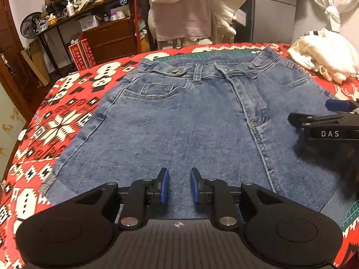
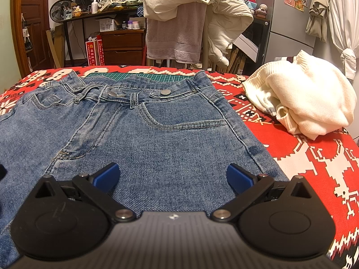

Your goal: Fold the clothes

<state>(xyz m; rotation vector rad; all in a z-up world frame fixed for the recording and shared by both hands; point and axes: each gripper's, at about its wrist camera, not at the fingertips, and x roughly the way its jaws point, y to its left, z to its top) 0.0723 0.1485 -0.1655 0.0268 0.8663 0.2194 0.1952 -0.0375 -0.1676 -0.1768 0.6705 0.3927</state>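
Right now the jeans (image 1: pixel 179 116) lie spread flat, front side up, directly ahead of and under both sets of tongs, waistband at the far end, fly and both metal buttons visible. Left gripper (image 1: pixel 179 187) hovers low over the denim of the left leg, blue pads a narrow gap apart, nothing between them, so partly open and empty. Right gripper (image 2: pixel 172 177) sits over the right leg below the front pocket, pads spread wide, also empty. In the left wrist view the right tool pokes in from the right side, over the denim next to the fly seam.

Judgement: fold not started yet, both tools lined up for a first grab. Whether either one touches the cloth, cannot tell.

Outward from the jeans: red patterned blanket (image 1: pixel 58 121) under them, a strip of green cutting mat (image 2: pixel 143 77) showing just past the waistband. Cream sweater (image 2: pixel 309 103) bunched up ahead and to the right of the right gripper, apart from the jeans.

Risks: denim is thick and flat, so pads could slide over it without pinching a layer, or pinch only the top layer, and the fold comes out skewed. Grabbing deep could catch the blanket too and drag it. Narrow left gap may not take a doubled seam. Uneven lift between the two tools would twist the legs.
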